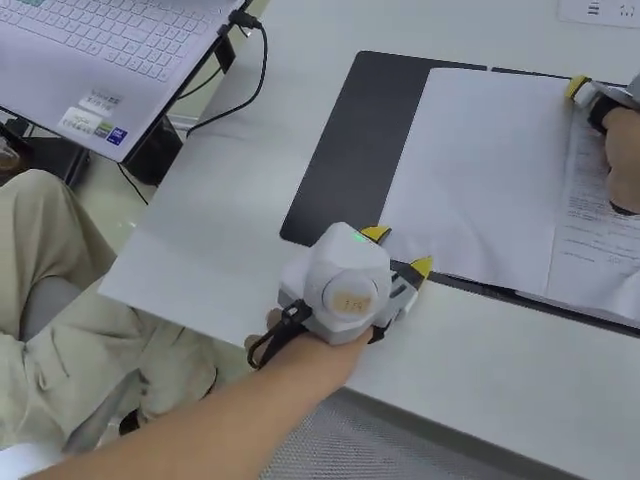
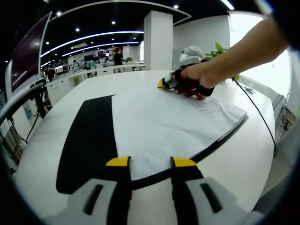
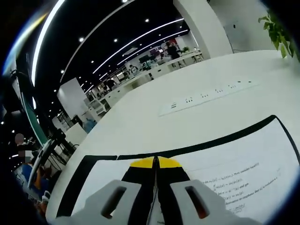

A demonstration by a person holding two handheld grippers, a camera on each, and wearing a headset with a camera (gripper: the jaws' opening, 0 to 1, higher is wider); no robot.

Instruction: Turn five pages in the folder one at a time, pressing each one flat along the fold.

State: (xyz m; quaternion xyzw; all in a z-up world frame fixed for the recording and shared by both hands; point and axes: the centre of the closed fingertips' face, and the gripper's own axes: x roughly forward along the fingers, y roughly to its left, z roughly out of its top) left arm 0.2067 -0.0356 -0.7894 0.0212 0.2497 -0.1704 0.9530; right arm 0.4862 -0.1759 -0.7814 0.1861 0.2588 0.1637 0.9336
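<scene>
1. Head view first: the folder lies open and flat on the white table, with its black cover bare on the left.
2. A blank white page lies over the folder's left half. A printed page shows to the right of the fold.
3. My right gripper is at the far end of the fold, and my hand is over the printed page.
4. Right gripper view: my right gripper has its jaws pressed together with no gap, the yellow tips down on the line where the blank sheet meets the printed one. I cannot tell whether any paper is caught between them.
5. My left gripper sits at the folder's near edge, by the blank page's corner.
6. Left gripper view: my left gripper has its jaws spread, and the folder's edge runs across the gap.
7. Farther out, a laptop stands at the table's far left with a black cable plugged in. A socket strip lies beyond the folder.
</scene>
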